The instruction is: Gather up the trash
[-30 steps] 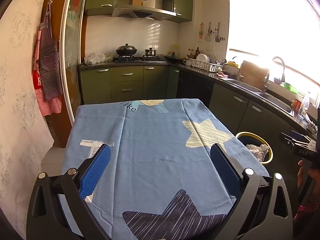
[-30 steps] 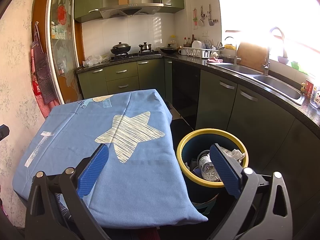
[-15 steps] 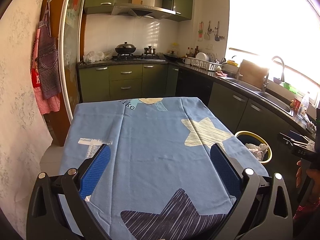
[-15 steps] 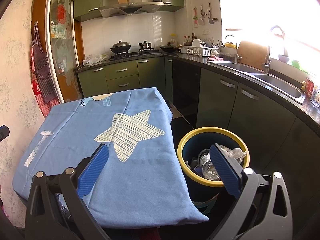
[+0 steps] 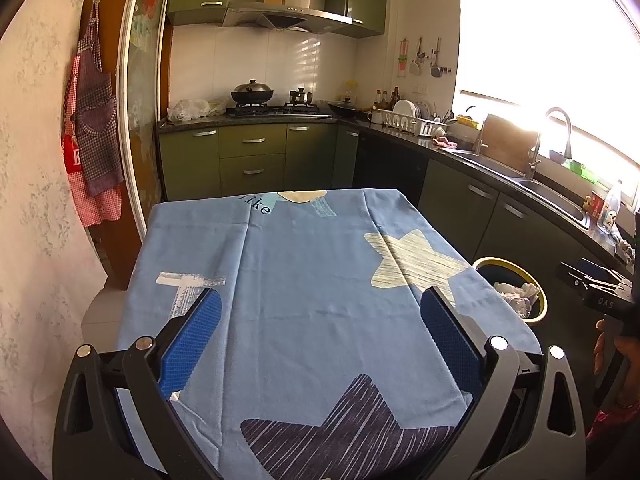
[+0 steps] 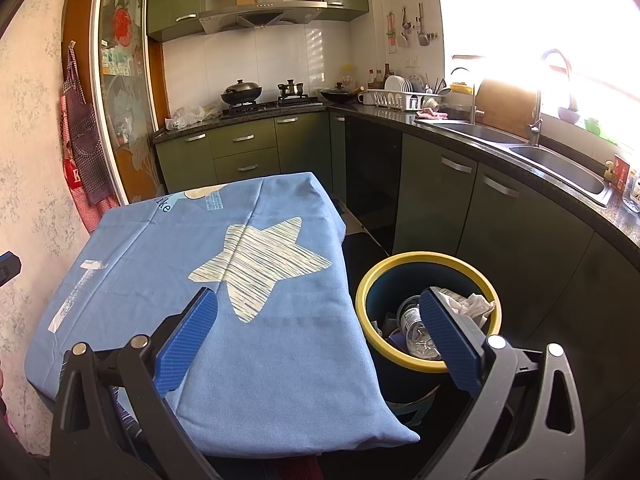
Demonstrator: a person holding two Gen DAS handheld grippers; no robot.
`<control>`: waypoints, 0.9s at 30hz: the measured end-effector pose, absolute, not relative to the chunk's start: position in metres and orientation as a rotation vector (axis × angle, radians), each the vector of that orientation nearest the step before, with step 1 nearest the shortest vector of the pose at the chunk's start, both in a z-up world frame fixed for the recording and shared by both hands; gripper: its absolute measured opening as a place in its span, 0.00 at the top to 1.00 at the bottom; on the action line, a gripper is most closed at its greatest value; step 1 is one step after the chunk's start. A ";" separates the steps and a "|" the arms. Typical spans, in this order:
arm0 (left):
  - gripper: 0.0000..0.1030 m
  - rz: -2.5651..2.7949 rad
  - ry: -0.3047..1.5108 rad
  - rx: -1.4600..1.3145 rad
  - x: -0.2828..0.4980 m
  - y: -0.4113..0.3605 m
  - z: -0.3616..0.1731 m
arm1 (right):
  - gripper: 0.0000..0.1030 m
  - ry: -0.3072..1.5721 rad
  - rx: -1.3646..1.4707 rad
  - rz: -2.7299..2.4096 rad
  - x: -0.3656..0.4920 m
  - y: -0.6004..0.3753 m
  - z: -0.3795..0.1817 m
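A dark blue bin with a yellow rim [image 6: 428,258] stands on the floor right of the table, also seen as the bin [image 5: 516,268] in the left wrist view. Inside lie crumpled white paper [image 6: 470,306] and a clear plastic bottle [image 6: 414,320]. My right gripper [image 6: 318,300] is open and holds nothing, hovering above the table's near right corner, its right finger in front of the bin. My left gripper [image 5: 320,300] is open too, over the blue star-print tablecloth [image 5: 320,260]. The tablecloth [image 6: 280,320] shows no loose trash.
Green cabinets [image 5: 252,156] and a black counter with a sink [image 6: 560,164] run along the back and right. A stove with pots [image 5: 252,94] is at the back. Aprons [image 5: 94,132] hang on the left wall. A person's hand [image 5: 612,344] holds the other gripper at right.
The left wrist view has drawn back and risen slightly, so more of the dark star shows. The right wrist view barely shifted. Both grippers stayed open.
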State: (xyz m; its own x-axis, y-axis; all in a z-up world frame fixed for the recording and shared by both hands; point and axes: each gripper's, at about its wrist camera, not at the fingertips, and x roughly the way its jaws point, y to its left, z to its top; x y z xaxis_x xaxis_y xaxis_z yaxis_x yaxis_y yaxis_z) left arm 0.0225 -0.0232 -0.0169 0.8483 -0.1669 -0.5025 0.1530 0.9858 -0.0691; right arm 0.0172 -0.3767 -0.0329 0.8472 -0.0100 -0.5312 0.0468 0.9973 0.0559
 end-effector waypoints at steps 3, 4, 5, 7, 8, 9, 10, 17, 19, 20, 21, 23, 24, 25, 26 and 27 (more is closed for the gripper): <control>0.05 -0.170 0.539 -0.028 0.024 -0.023 -0.018 | 0.07 0.561 0.068 -0.030 0.018 -0.377 -0.034; 0.05 -0.170 0.541 -0.029 0.024 -0.023 -0.018 | 0.07 0.561 0.067 -0.030 0.018 -0.377 -0.034; 0.05 -0.170 0.543 -0.029 0.024 -0.023 -0.018 | 0.07 0.561 0.067 -0.030 0.018 -0.377 -0.034; 0.05 -0.169 0.546 -0.032 0.025 -0.023 -0.019 | 0.07 0.562 0.067 -0.031 0.018 -0.376 -0.034; 0.05 -0.169 0.547 -0.034 0.025 -0.023 -0.019 | 0.07 0.562 0.067 -0.031 0.018 -0.376 -0.034; 0.05 -0.170 0.547 -0.036 0.025 -0.022 -0.019 | 0.07 0.563 0.066 -0.030 0.019 -0.376 -0.034; 0.05 -0.170 0.547 -0.038 0.025 -0.022 -0.020 | 0.07 0.563 0.067 -0.030 0.018 -0.376 -0.035; 0.05 -0.182 0.562 -0.040 0.027 -0.023 -0.022 | 0.07 0.566 0.065 -0.027 0.020 -0.375 -0.037; 0.05 -0.187 0.562 -0.051 0.028 -0.022 -0.023 | 0.07 0.568 0.067 -0.025 0.021 -0.376 -0.038; 0.05 -0.191 0.559 -0.060 0.028 -0.021 -0.023 | 0.07 0.569 0.066 -0.026 0.021 -0.375 -0.038; 0.05 -0.199 0.554 -0.073 0.029 -0.020 -0.023 | 0.07 0.570 0.066 -0.026 0.021 -0.375 -0.039; 0.05 -0.217 0.550 -0.103 0.030 -0.016 -0.024 | 0.07 0.570 0.067 -0.025 0.021 -0.375 -0.038; 0.05 -0.214 0.553 -0.107 0.031 -0.015 -0.024 | 0.07 0.571 0.067 -0.026 0.022 -0.375 -0.039; 0.05 -0.209 0.557 -0.103 0.033 -0.015 -0.024 | 0.07 0.573 0.066 -0.026 0.022 -0.374 -0.040; 0.05 -0.204 0.561 -0.094 0.035 -0.015 -0.025 | 0.07 0.575 0.066 -0.025 0.023 -0.374 -0.040; 0.05 -0.197 0.568 -0.085 0.038 -0.015 -0.026 | 0.07 0.576 0.066 -0.022 0.025 -0.374 -0.041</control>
State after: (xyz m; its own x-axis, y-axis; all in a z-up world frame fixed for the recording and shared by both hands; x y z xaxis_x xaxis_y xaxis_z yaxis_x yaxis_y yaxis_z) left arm 0.0381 -0.0151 -0.0257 0.8246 -0.2091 -0.5256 0.1620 0.9776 -0.1347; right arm 0.0250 -0.3735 -0.0406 0.8383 -0.0027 -0.5452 0.0397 0.9976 0.0561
